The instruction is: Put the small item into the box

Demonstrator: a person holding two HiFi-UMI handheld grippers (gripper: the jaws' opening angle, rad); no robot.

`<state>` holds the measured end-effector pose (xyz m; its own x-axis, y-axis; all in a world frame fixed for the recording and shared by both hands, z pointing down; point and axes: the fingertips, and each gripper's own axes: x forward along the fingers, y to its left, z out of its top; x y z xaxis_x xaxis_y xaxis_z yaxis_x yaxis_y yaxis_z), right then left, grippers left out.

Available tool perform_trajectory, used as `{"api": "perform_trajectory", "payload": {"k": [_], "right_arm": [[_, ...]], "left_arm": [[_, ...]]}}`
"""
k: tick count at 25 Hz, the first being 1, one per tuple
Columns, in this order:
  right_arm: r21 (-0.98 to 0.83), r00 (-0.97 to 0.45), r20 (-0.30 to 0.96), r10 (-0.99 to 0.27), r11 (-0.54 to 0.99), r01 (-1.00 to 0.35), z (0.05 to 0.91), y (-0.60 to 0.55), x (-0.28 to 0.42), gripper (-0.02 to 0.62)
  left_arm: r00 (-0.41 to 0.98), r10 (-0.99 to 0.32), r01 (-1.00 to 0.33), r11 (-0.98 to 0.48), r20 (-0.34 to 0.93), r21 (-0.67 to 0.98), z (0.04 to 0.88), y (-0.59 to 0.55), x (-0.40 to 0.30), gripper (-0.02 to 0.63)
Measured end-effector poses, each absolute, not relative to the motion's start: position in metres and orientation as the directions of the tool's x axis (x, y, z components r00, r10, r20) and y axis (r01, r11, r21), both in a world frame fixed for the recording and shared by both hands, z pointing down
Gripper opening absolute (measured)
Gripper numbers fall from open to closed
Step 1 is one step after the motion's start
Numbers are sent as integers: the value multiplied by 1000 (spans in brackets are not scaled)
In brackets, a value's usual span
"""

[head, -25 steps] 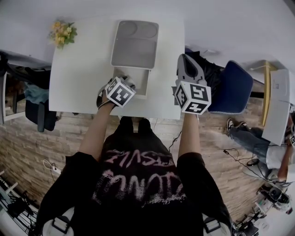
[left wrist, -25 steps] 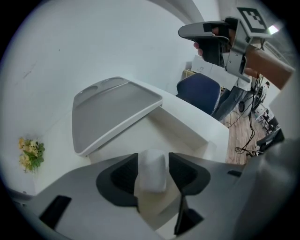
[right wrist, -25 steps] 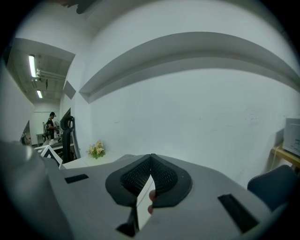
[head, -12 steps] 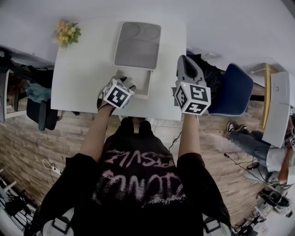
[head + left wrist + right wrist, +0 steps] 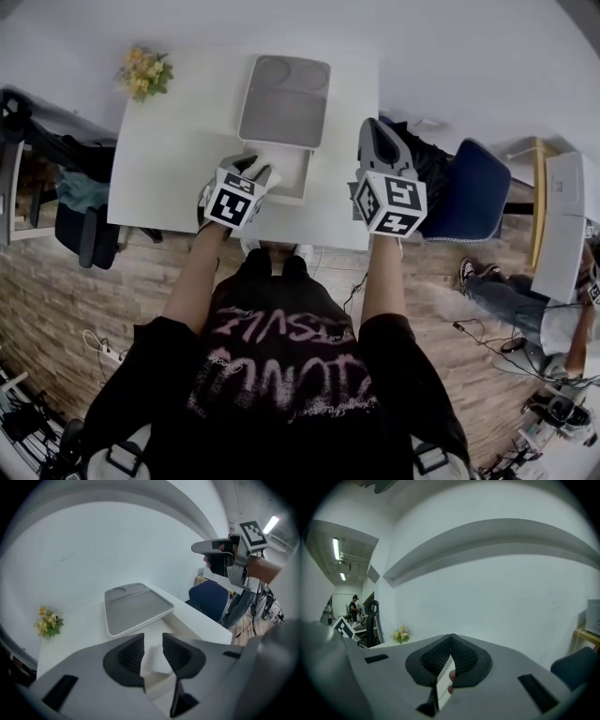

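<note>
**Left gripper** [image 5: 153,639]: jaws apart and just been closing, the ribbed black pads pressing on nothing. In the gap between them, lower down, shows the small item [image 5: 157,660], a white block. It seems to lie inside the box [image 5: 302,187], though that cannot be told for sure. In the head view the item cannot be picked out.

**Right gripper** [image 5: 450,637]: jaws closed, pad tips meeting with nothing between them. A narrow white strip shows under the pads and cannot be identified.

**Surroundings**
- Box: white, open, on the near half of the white table [image 5: 178,159].
- Lid [image 5: 137,606]: grey inside, raised and leaning away from the person, directly beyond the left jaws.
- Yellow flowers [image 5: 142,75]: far-left corner of the table, well apart from the box.
- Blue chair [image 5: 478,187]: beside the table's right edge, a dark bundle [image 5: 431,150] against it.
- Floor [image 5: 56,300]: brick-patterned, with cables lying on it.
- Another person's legs [image 5: 502,277]: at the right margin of the head view.

Nothing stands between either gripper and the box.

**Pose**
- Left forearm reaches forward. Its gripper tilts steeply down over the box's near-left corner, marker cube toward the person.
- Right forearm is outstretched. Its gripper is held nearly level above the table's right edge, clear of the box and pointing at the bare wall.
</note>
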<state>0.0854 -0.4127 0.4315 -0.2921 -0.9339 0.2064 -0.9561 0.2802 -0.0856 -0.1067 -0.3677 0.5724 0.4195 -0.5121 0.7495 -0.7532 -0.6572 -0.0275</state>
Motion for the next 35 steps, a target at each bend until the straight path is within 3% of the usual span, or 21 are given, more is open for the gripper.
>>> {"api": "perform_trajectory", "payload": {"k": [5, 11, 35], "right_arm": [[-93, -292, 196, -936, 279, -956, 425, -411, 82, 9], [-84, -298, 189, -936, 287, -954, 417, -410, 77, 9], [-68, -289, 185, -939, 281, -957, 402, -403, 78, 9]], "left_arm": [[422, -592, -787, -615, 687, -46, 551, -374, -113, 53], [423, -646, -802, -593, 636, -69, 531, -380, -117, 9], [450, -806, -857, -511, 384, -68, 410, -410, -137, 2]]}}
